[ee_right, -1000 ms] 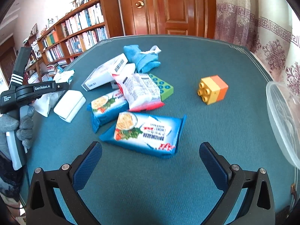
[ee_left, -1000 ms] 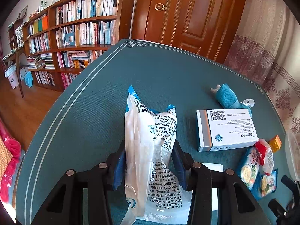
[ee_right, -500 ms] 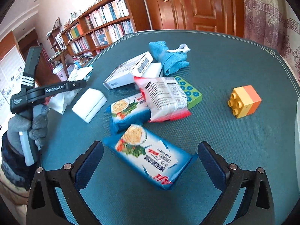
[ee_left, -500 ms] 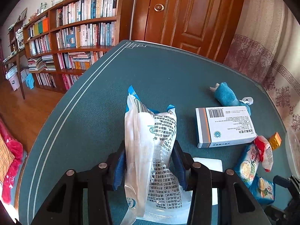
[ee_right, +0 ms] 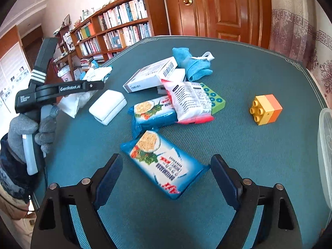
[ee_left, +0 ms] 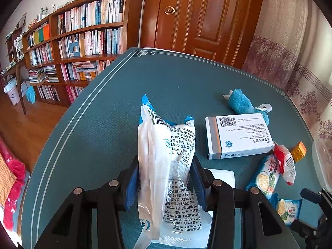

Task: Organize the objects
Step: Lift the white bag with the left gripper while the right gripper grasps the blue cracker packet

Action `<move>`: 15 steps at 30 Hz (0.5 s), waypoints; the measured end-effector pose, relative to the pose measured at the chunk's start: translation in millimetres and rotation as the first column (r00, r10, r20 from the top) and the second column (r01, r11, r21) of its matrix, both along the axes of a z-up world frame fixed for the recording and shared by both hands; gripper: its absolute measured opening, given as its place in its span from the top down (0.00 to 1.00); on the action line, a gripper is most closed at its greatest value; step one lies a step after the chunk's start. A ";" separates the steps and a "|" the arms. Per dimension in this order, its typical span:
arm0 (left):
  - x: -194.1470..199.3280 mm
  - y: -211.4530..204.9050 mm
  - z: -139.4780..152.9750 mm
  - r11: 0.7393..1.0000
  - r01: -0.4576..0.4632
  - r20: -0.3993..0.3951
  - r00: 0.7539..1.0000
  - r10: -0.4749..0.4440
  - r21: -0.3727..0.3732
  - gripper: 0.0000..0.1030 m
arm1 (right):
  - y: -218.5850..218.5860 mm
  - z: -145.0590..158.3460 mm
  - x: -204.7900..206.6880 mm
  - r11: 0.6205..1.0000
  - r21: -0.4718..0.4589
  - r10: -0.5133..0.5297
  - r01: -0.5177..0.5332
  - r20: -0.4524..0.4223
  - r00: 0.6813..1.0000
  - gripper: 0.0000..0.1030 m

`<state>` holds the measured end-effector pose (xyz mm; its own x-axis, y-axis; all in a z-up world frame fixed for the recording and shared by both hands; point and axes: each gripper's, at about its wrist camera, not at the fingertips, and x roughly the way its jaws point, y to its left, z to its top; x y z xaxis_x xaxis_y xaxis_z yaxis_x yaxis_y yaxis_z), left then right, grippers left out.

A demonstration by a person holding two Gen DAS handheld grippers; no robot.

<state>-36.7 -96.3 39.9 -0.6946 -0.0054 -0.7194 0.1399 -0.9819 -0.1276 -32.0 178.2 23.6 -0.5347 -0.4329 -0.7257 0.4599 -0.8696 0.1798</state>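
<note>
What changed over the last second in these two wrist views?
The right gripper swung left to frame the nearest blue cracker packet; its jaws are closing around the packet, not yet touching it. The left gripper stayed clamped on the white printed bag. Nothing on the table shifted.

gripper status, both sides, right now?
Left gripper: shut on the white printed pouch.
Right gripper: jaws closing around the blue cracker packet, pads not yet touching it.
</note>
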 end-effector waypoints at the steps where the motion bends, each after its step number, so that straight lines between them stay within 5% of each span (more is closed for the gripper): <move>1: 0.2 0.7 0.3 1.000 0.002 0.000 1.000 -0.002 0.000 0.53 | -0.1 0.1 -5.7 1.000 -0.017 0.009 -0.009 0.008 1.000 0.15; 11: 0.7 3.5 -1.3 1.000 0.017 0.009 1.000 -0.017 0.003 0.53 | -18.2 -17.3 9.3 0.990 0.006 0.138 -0.140 0.103 0.985 0.16; 15: 0.8 7.4 -1.7 1.000 0.026 0.012 1.000 -0.026 -0.005 0.53 | -21.2 -21.5 18.6 0.994 0.048 0.094 -0.099 0.102 0.990 0.30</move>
